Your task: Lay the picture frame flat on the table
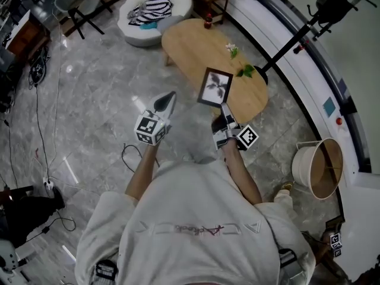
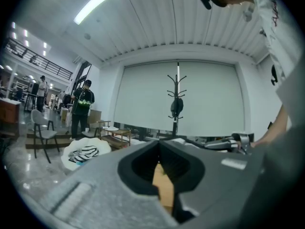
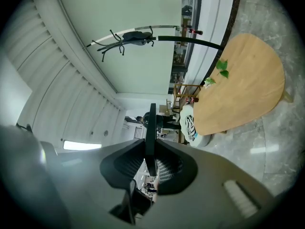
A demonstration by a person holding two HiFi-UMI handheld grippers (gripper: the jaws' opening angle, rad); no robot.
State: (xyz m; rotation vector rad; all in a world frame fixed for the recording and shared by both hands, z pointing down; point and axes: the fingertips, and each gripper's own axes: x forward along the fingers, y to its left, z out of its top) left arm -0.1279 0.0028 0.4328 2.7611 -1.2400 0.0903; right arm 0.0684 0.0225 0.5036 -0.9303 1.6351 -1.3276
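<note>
In the head view a black picture frame point(image 1: 214, 87) with a grey leaf print hangs in the air over the near end of the oval wooden table point(image 1: 196, 46). My right gripper point(image 1: 224, 107) is shut on its lower edge. The right gripper view shows the frame point(image 3: 150, 128) edge-on, pinched between the pads of that gripper point(image 3: 150, 151), with the table point(image 3: 243, 85) ahead. My left gripper point(image 1: 165, 103) is to the left of the frame, over the floor. It is shut with nothing in it; in the left gripper view its tips point(image 2: 159, 146) meet.
A white round seat point(image 1: 155, 8) with a zebra cushion stands beyond the table. A small bottle point(image 1: 208, 21) and a green sprig point(image 1: 243, 70) are on the table. A black coat stand point(image 1: 303, 34) and a white basket point(image 1: 317, 166) stand at the right. Cables lie on the marble floor point(image 1: 89, 111).
</note>
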